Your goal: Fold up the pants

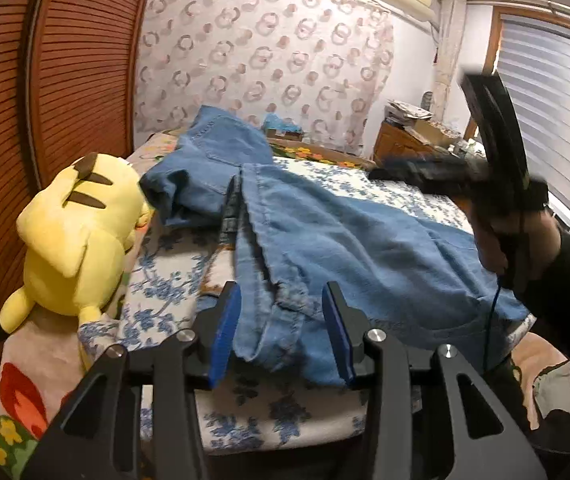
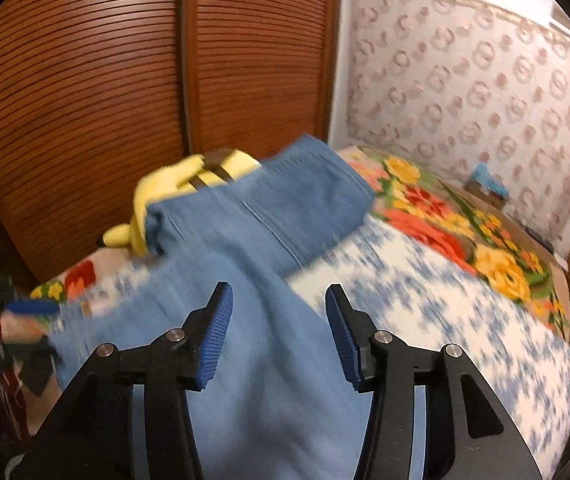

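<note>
yellow plush toy (image 1: 79, 236) crowding pants (image 1: 325, 240) on left, bedspread (image 2: 445, 312) open on right

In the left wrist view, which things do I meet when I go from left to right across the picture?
Wooden slatted door → yellow plush toy → blue jeans → the hand holding the right gripper → window blind.

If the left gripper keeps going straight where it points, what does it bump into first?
Most likely the jeans. The left gripper is open, and a denim hem already lies between its pads. It points down at the bed, so cloth comes first, though depth is hard to judge.
</note>
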